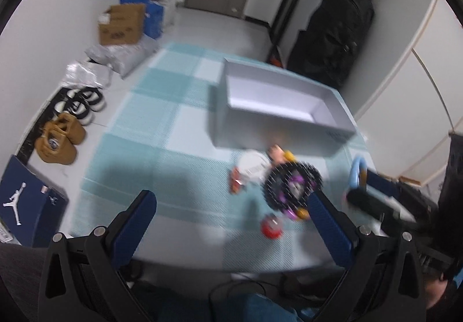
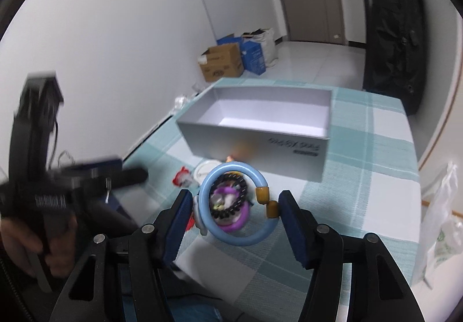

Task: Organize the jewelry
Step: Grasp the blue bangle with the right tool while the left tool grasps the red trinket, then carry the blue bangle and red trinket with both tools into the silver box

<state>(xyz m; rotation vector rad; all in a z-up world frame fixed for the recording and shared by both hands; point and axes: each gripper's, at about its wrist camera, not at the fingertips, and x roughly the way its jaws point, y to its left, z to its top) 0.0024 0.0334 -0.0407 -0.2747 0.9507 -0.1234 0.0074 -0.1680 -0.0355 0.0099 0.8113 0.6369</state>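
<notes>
The grey box [image 2: 254, 125] stands open near the tabletop's [image 2: 376, 165] far edge, with bare checked cloth beside it. The right tongs [image 2: 235, 213], angled downward, clasp the blue bangle [image 2: 240, 235] above the remaining jewelry pile [image 1: 275, 177]. The left tongs [image 1: 231, 206] hang spread and empty over free cloth.

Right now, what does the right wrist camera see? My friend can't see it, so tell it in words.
The right gripper is shut on a light blue bangle with amber beads, held above a teal checked tablecloth. Behind it sits an open grey box, which looks empty, with more trinkets lying in front of it. The left gripper blurs at the left.
</notes>
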